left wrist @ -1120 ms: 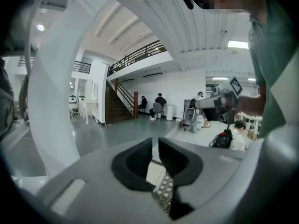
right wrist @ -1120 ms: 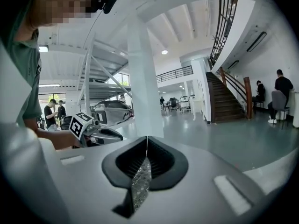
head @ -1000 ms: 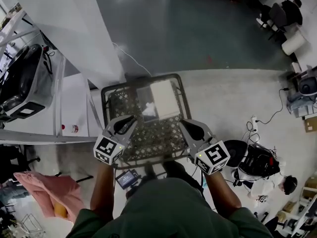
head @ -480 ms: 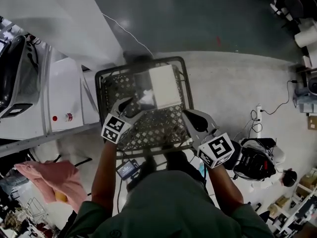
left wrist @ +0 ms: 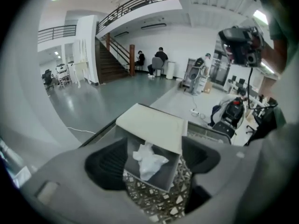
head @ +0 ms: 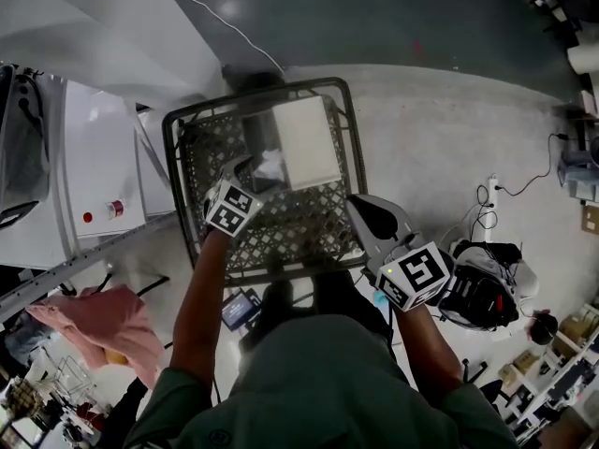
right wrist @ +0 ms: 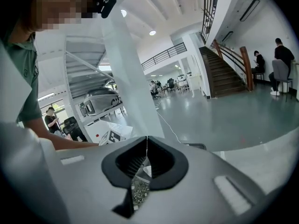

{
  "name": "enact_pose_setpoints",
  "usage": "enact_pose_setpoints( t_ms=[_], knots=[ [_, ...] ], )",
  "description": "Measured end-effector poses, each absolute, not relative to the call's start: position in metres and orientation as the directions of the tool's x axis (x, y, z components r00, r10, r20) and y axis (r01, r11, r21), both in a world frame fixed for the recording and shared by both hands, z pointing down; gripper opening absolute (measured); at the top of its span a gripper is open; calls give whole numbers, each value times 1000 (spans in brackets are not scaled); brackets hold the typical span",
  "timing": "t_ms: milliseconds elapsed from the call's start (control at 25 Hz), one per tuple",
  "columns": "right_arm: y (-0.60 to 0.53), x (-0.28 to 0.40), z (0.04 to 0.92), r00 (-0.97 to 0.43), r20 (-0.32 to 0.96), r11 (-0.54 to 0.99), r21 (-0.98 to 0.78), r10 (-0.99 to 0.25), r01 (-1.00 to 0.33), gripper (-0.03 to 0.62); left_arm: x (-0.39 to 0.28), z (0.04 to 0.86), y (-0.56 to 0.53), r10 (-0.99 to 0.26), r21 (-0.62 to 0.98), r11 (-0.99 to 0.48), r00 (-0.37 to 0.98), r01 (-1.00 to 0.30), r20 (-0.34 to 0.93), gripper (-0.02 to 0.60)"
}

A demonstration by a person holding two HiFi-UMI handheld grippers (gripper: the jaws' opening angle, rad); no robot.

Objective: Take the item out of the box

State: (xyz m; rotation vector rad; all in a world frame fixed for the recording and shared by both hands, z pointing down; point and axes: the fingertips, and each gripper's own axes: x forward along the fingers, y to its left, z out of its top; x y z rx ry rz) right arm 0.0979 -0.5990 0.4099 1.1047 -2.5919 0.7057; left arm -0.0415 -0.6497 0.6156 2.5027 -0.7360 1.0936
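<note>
Left gripper (left wrist: 154,162) jaws, just opening, stand wide astride box (left wrist: 150,125) containing crumpled paper (left wrist: 148,160); right gripper (right wrist: 146,146) jaws closed, empty.

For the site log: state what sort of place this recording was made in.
Probably an open industrial lab or workshop hall. It has a wide polished grey floor and a staircase leading up to a railed mezzanine. Black equipment sits out on the floor.

The crate (head: 299,232) is rendered in dark grey, with a diamond lattice; the box's flap (left wrist: 152,125) is cream-white, its inside grey; the crumpled item (left wrist: 148,160) is white; the marker cubes (head: 416,276) are patterned in black-and-white squares; the cloth (head: 98,321) is pink.
</note>
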Motion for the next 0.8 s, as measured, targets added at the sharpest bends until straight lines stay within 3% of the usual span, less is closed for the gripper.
enact_pose_setpoints(
  t_ms=[600,800],
  knots=[
    [-607,119,461,-659,450,540,-379,-602,-752,12,-34,731,-662,-201,39,-868,422,-495,884,348],
    [-607,123,469,-657,459,531,-388,-598,-754,12,-33,751,-666,-187,20,-874,373,-486,909,314]
  ],
)
